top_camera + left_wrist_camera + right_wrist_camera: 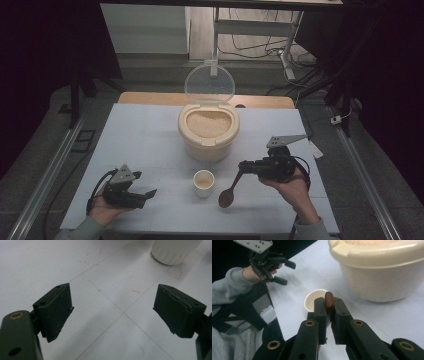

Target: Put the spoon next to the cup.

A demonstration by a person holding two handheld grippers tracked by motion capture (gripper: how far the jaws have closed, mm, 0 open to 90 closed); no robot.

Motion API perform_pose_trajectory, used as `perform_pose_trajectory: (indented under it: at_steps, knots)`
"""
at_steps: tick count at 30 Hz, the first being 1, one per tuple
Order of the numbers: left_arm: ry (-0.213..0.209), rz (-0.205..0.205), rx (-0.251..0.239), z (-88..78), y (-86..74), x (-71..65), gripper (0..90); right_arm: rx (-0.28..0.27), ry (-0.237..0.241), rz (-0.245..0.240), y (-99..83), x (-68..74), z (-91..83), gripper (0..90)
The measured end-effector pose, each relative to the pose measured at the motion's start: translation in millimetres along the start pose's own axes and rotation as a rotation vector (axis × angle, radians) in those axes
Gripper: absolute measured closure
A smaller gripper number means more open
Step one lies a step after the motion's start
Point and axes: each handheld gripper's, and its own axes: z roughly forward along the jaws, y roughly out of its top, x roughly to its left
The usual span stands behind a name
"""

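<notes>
Right gripper [243, 166] clamping the spoon [228, 194] handle — bowl hanging just right of the cup [203, 182], near the tabletop's front edge. Left gripper [150, 193] sitting released — front-left corner.

You've got a dark brown spoon [227, 194] in the black right gripper [243, 165], beside a cream-white cup [203, 183]. The cream container [208, 136] holds pale tan grain under a clear lid [209, 84]. The white table [145, 145] carries thin grid lines and faint red marks.
</notes>
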Motion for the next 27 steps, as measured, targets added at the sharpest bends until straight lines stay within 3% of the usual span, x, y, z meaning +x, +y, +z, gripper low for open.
perform_pose_trajectory:
  at_steps: [6, 11, 22, 27]
  knots:
    - [-0.002, 0.003, 0.001, 0.3, -0.1, -0.2, 15.2, 0.069, 0.02, 0.007, -2.3, -1.1, 14.8, 82.7]
    - [-0.004, 0.005, 0.005, 1.1, 0.0, -0.2, 15.2, 0.072, 0.009, 0.014, -2.1, -6.0, 26.7, 81.8]
    - [-0.007, 0.003, 0.012, 2.7, 0.2, -0.1, 15.2, 0.08, -0.146, 0.002, -1.9, -29.6, 55.6, 70.8]
    - [-0.008, 0.005, 0.012, 2.9, 0.0, -0.2, 15.2, 0.085, -0.209, 0.028, -10.4, -43.9, 68.7, 65.8]
